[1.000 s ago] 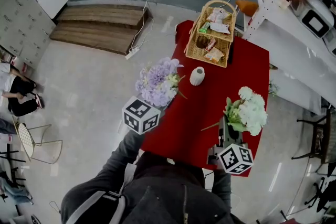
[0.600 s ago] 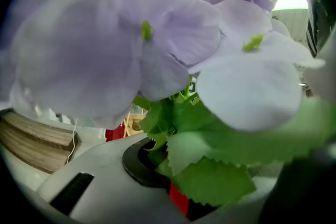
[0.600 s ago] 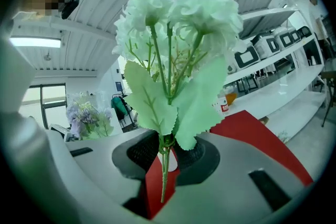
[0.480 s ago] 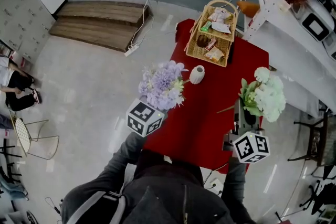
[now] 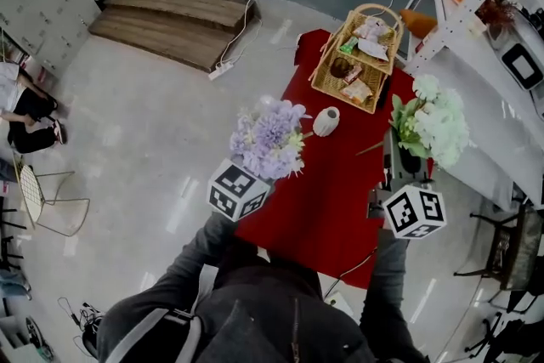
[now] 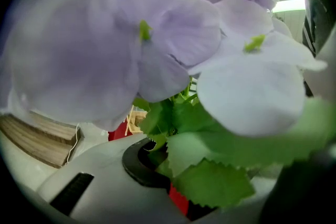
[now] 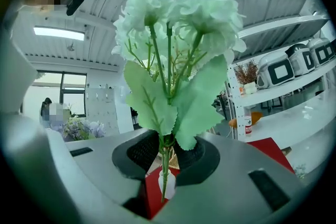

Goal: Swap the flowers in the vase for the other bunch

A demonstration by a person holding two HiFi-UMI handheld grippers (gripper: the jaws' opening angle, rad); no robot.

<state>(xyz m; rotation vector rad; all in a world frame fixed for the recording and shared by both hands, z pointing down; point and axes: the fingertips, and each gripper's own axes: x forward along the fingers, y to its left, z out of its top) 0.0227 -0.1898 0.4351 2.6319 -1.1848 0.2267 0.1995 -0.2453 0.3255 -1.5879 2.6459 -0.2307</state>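
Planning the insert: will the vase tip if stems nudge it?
Probably tips easily: the vase looks small, stands empty and free on the red cloth. Its narrow neck likely leaves stems little room, so off-centre contact could push it over.

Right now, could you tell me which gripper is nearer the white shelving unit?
Right. The right gripper hangs just beside the shelving unit, holding white flowers; the left gripper is across the red table, holding purple flowers.
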